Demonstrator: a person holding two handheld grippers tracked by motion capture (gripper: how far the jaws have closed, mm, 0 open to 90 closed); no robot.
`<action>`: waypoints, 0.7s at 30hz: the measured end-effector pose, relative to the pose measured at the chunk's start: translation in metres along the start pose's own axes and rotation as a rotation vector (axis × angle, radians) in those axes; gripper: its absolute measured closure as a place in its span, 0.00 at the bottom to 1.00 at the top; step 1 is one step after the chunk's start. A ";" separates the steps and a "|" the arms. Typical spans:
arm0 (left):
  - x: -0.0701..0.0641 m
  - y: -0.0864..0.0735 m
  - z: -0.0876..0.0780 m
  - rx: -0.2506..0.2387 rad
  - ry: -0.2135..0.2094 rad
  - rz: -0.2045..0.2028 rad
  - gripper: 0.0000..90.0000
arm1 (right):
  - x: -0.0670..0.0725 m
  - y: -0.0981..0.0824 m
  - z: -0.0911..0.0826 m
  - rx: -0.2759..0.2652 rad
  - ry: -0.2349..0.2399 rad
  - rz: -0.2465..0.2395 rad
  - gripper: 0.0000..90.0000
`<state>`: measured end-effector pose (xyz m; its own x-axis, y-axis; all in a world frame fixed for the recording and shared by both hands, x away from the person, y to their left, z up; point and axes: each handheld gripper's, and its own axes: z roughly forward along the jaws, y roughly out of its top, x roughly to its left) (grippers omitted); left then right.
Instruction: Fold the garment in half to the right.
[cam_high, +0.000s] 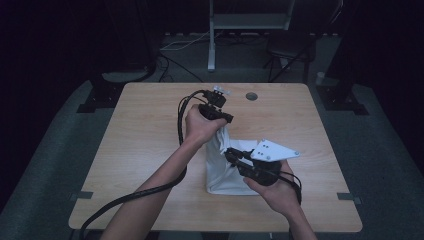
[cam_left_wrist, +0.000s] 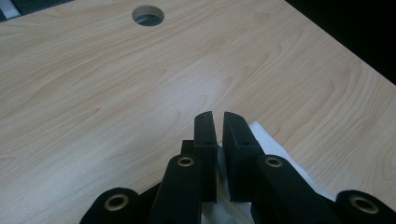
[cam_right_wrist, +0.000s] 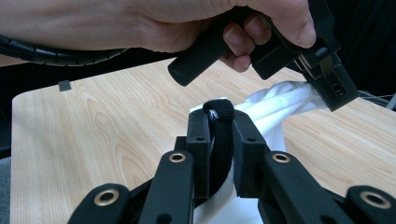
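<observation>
Holding a white cloth bag (cam_high: 225, 167) between both tools, we work near the middle of the pale wooden table (cam_high: 145, 145), with the bag a little toward 4 o'clock from centre in the high view. The left gripper (cam_high: 226, 117) is clamped on the bag's gathered, twisted neck (cam_right_wrist: 289, 100), lifting it toward 12 o'clock; in the left gripper view a fold of white fabric (cam_left_wrist: 261, 135) sits between and beside the nearly meeting jaws. The right gripper (cam_right_wrist: 219, 128) is clamped on a black elastic band (cam_right_wrist: 223, 135), which loops up between its jaws just at 7 o'clock from the twisted neck. In the high view the right gripper (cam_high: 232, 154) lies against the bag's right side, its grey three-cornered plate (cam_high: 272, 150) on top.

Our reading of the step: getting the band over the neck to tie the bag off.

Notes for doing it well:
- Keep the left grip firm and high so the twist stays tight; a slack neck will unwind.
- Bring the band's free loop toward 1 o'clock in the right gripper view, up to the neck's end.
- Stretch the band only as far as needed; pinched this narrowly, it could slip out and snap back.
- Watch that the left hand (cam_right_wrist: 187, 23) and its tool do not block the band's path.

The round cable hole (cam_high: 251, 96) sits at 12 o'clock, well apart.
</observation>
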<state>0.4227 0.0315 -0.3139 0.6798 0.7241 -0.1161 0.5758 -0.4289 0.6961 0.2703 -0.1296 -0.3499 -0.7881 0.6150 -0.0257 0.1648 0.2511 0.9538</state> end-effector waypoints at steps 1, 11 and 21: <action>-0.001 0.000 0.000 0.001 0.000 0.002 0.95 | 0.000 0.000 -0.001 0.001 -0.002 0.002 0.89; -0.005 0.000 0.006 0.010 -0.011 0.005 0.94 | -0.002 -0.005 -0.006 0.003 -0.012 0.007 0.88; -0.011 0.002 0.012 0.015 -0.020 0.017 0.94 | -0.004 -0.010 -0.011 0.006 -0.023 0.014 0.88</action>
<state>0.4215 0.0163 -0.3195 0.6987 0.7056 -0.1185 0.5704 -0.4495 0.6874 0.2652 -0.1429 -0.3559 -0.7719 0.6354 -0.0192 0.1793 0.2465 0.9524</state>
